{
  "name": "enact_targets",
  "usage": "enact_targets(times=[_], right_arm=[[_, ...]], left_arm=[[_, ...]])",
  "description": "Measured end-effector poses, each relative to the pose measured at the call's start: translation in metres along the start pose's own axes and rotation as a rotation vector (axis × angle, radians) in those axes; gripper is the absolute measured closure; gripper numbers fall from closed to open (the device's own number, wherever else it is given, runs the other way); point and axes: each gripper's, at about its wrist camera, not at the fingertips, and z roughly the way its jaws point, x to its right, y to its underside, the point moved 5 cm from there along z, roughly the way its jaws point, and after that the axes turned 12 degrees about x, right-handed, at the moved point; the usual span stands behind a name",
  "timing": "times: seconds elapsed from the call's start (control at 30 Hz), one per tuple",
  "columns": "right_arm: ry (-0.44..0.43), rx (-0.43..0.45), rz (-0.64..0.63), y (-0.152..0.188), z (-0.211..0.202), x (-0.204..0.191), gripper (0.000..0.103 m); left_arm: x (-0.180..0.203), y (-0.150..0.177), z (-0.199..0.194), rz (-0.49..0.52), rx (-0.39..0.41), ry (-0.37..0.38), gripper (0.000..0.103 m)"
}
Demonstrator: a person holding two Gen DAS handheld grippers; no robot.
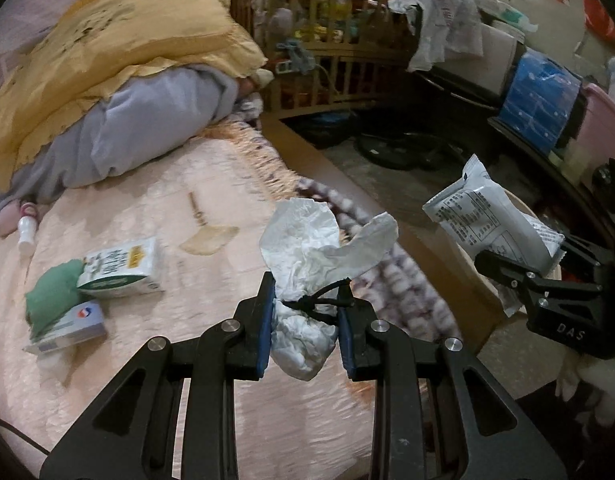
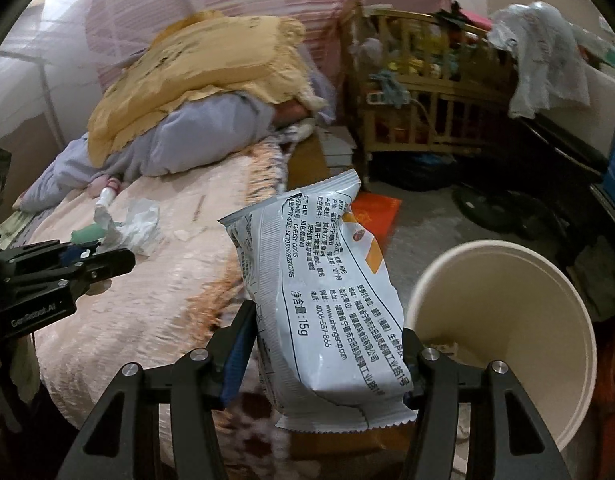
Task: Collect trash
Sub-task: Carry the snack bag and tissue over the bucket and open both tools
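Observation:
My left gripper [image 1: 305, 320] is shut on a crumpled white tissue [image 1: 307, 248] with a black hair tie wrapped around it, held above the pink bedspread. In the right wrist view the same left gripper [image 2: 107, 256] and tissue [image 2: 135, 228] hang over the bed at the left. My right gripper [image 2: 327, 344] is shut on a white snack packet [image 2: 319, 280] printed with black text, upright between the pads, just past the bed's edge. The left wrist view shows that gripper [image 1: 519, 268] and packet [image 1: 479, 216] at the right. A cream paper tub [image 2: 487, 300] stands open right beside the packet.
On the bed [image 1: 211, 184] lie a tissue box [image 1: 123, 268], a green cloth [image 1: 51, 300], a small blue-and-white box [image 1: 79, 324] and a little white bottle [image 1: 27, 228]. A yellow pillow [image 1: 119, 48] tops a grey quilt. A wooden crib [image 1: 339, 40] and floor clutter lie beyond.

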Motion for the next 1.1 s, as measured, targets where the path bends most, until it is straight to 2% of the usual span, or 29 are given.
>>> enact_targets(times=[0.37, 0.8, 1.1], right_arm=[[0.104, -0.003, 0.074, 0.009, -0.015, 0.063, 0.046], [0.220, -0.026, 0.199, 0.031, -0.019, 0.128, 0.046], [0.284, -0.034, 0.254, 0.040, -0.021, 0.154, 0.045]], left_arm=[[0.052, -0.007, 0.021, 0.044, -0.014, 0.080, 0.078], [0.106, -0.011, 0.057, 0.030, -0.066, 0.199, 0.078], [0.148, -0.013, 0.079, 0.019, -0.098, 0.279, 0.078]])
